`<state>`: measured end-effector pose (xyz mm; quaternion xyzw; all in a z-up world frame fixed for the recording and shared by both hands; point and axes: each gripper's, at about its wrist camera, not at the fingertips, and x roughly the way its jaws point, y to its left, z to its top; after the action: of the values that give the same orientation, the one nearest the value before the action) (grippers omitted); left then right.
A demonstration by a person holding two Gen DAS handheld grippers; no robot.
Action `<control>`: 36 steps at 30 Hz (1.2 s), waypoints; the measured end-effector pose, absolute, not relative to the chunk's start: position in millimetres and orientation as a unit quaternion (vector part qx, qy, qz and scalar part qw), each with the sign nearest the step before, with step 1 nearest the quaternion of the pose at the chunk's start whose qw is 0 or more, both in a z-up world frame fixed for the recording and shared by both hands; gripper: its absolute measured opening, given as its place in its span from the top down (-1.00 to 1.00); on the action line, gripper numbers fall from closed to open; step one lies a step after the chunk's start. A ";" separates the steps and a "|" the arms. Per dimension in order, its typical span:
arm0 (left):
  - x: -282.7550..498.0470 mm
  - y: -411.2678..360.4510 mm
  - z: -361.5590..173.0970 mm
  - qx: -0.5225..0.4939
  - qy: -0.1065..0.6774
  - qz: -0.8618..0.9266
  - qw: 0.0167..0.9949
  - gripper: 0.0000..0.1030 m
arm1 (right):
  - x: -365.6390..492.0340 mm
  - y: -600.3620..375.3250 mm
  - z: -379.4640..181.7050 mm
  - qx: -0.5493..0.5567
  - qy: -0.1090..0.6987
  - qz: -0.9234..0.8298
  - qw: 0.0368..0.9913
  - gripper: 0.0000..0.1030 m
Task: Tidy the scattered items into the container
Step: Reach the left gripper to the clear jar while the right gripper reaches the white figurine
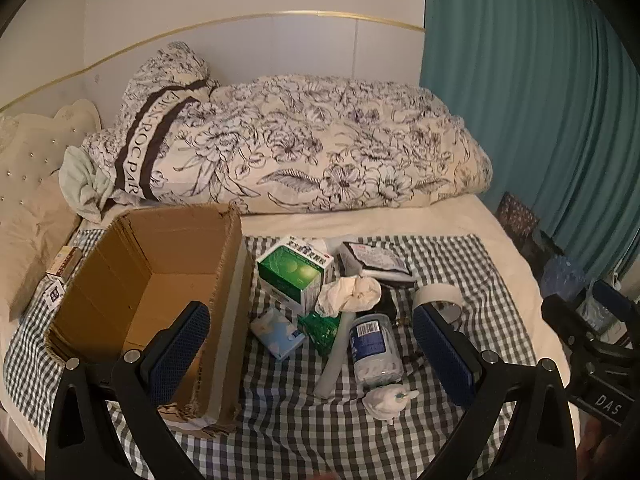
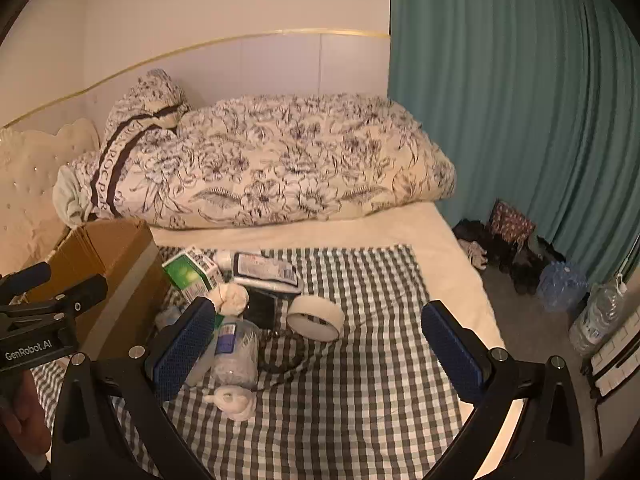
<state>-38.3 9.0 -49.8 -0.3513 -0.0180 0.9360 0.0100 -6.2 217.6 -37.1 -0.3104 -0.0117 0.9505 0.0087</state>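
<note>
An open, empty cardboard box (image 1: 152, 280) stands on the checked cloth (image 1: 320, 432) at the left; it also shows in the right wrist view (image 2: 108, 256). Right of it lie scattered items: a green box (image 1: 292, 272), a black packet (image 1: 376, 260), a crumpled tissue (image 1: 352, 294), a blue tissue pack (image 1: 278, 332), a clear jar of cotton swabs (image 1: 374, 350), a tape roll (image 2: 316, 316) and a small white figurine (image 1: 390, 400). My left gripper (image 1: 312, 352) is open above the pile. My right gripper (image 2: 316, 354) is open over the cloth, to the right.
A rolled floral duvet (image 1: 300, 144) lies behind the cloth. Small boxes (image 1: 60, 272) sit left of the cardboard box. A teal curtain (image 2: 520, 100) hangs at the right, with bags and water bottles (image 2: 596, 312) on the floor beyond the bed's edge.
</note>
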 end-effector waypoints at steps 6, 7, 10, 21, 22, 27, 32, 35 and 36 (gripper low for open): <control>-52.7 18.9 -71.6 -0.371 -0.008 0.928 0.030 -1.00 | -14.6 214.5 -67.6 -0.343 -0.015 0.939 -0.019 -1.00; -54.6 20.7 -75.6 -0.374 -0.006 0.927 0.032 -1.00 | -15.1 213.4 -72.8 -0.348 -0.015 0.937 -0.027 -1.00; -63.0 23.9 -88.4 -0.392 -0.009 0.919 0.037 -1.00 | -13.5 208.0 -89.9 -0.360 -0.017 0.931 -0.055 -1.00; -86.5 34.8 -144.1 -0.450 0.016 0.891 0.061 -1.00 | -18.4 182.1 -158.3 -0.422 -0.025 0.897 -0.131 -1.00; -88.6 36.0 -151.0 -0.456 0.021 0.887 0.064 -1.00 | -19.6 180.2 -165.3 -0.427 -0.026 0.894 -0.133 -1.00; -97.7 34.8 -176.2 -0.479 0.017 0.875 0.073 -1.00 | -21.7 178.6 -185.4 -0.442 -0.022 0.886 -0.138 -0.98; -105.3 37.1 -183.4 -0.475 0.004 0.875 0.089 -1.00 | -27.1 178.7 -196.0 -0.444 -0.013 0.883 -0.152 -0.92; -110.9 42.9 -186.2 -0.473 0.000 0.875 0.098 -1.00 | -29.2 174.5 -202.9 -0.444 -0.011 0.881 -0.163 -0.74; -113.3 44.9 -187.3 -0.473 -0.002 0.875 0.102 -1.00 | -30.1 172.9 -205.2 -0.444 -0.012 0.880 -0.167 -0.69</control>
<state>-113.3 44.9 -187.3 -0.4732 -0.0016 0.8750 0.1021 -30.1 172.9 -205.2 -0.4444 -0.0116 0.8800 -0.1673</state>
